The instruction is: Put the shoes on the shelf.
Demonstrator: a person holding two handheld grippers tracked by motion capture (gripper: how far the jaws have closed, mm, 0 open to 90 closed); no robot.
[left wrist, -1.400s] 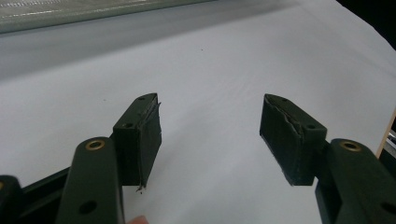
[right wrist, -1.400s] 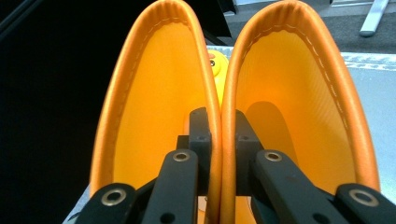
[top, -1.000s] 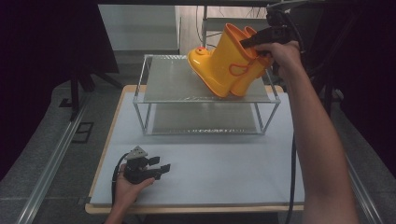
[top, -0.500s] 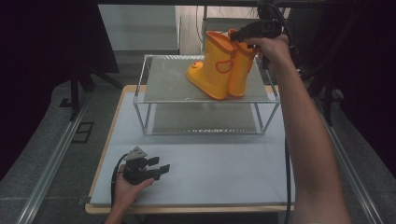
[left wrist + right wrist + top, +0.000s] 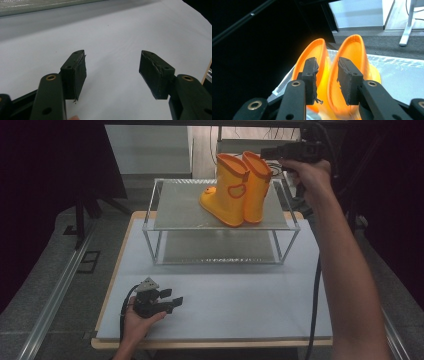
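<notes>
A pair of yellow rubber boots with orange rims stands upright, side by side, on the top plate of a clear two-level shelf. My right gripper hovers level just right of the boot tops. In the right gripper view the boots lie just beyond my right gripper, whose jaws have just been opening; the pads touch nothing. My left gripper rests on the white table near the front left, open, and in the left gripper view nothing lies between its jaws.
The white table top stretches in front of the shelf. A black cable hangs from the right gripper down the table's right side. Dark floor and a metal rail lie to the left.
The boots were tilted in the right gripper's grip a second ago. Now they stand upright on the shelf, let go, and the right gripper has drawn back to the right. The left gripper has stayed put.
</notes>
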